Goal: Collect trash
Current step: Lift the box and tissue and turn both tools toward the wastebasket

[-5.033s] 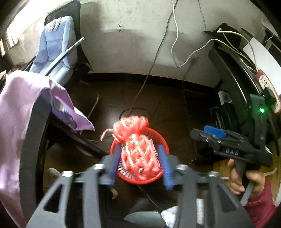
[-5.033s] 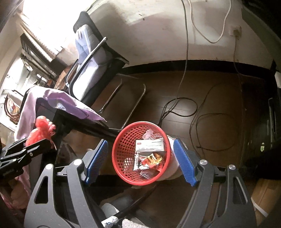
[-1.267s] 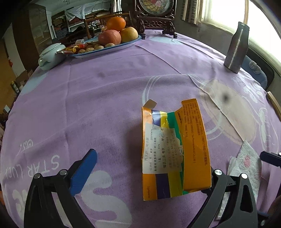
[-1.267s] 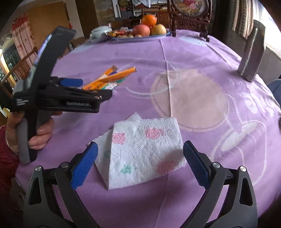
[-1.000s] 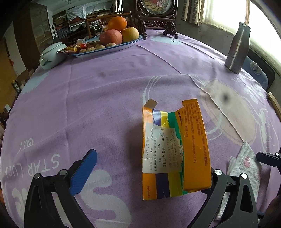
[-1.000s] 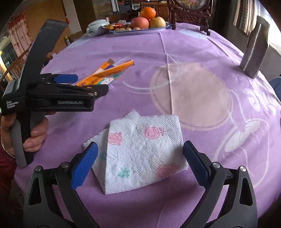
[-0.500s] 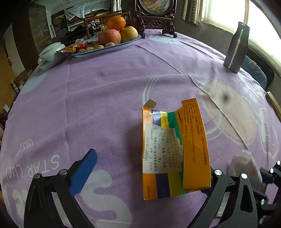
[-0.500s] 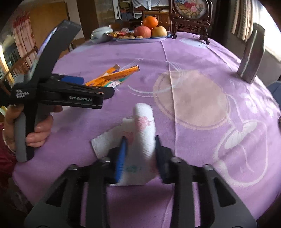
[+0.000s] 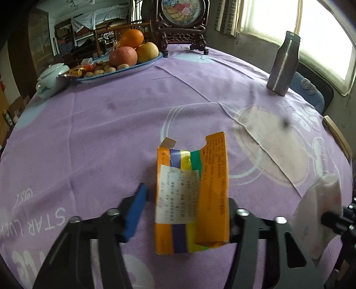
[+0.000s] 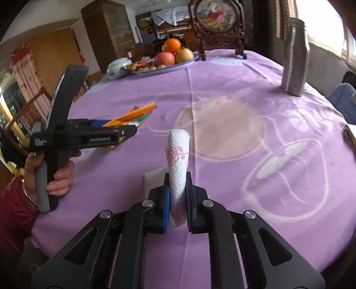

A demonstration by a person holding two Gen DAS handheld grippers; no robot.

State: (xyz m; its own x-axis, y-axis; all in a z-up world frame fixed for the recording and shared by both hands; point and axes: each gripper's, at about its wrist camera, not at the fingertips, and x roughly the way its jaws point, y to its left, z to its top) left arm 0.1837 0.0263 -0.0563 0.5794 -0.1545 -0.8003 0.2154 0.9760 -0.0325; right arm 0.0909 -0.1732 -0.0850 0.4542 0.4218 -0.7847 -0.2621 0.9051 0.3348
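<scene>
A flattened orange carton [image 9: 192, 195] with a white receipt on it lies on the purple tablecloth [image 9: 100, 133]. My left gripper [image 9: 184, 213] has its jaws part closed around the carton's near end; the left blue pad stands a little off its edge, the right pad is hidden behind it. The carton also shows in the right wrist view [image 10: 131, 117] by the left gripper [image 10: 126, 133]. My right gripper [image 10: 176, 195] is shut on a white floral paper napkin [image 10: 178, 160], which stands up folded between the pads. The napkin shows in the left wrist view [image 9: 318, 211] too.
A fruit plate [image 9: 124, 64] with an orange and apples, a white lidded pot [image 9: 51, 80] and a framed ornament [image 9: 182, 20] stand at the table's far side. A grey metal bottle [image 9: 282, 64] stands far right. A chair [image 9: 311, 91] sits beyond it.
My left gripper's jaws have narrowed around the orange carton. My right gripper has shut fully on the napkin and lifted it off the cloth.
</scene>
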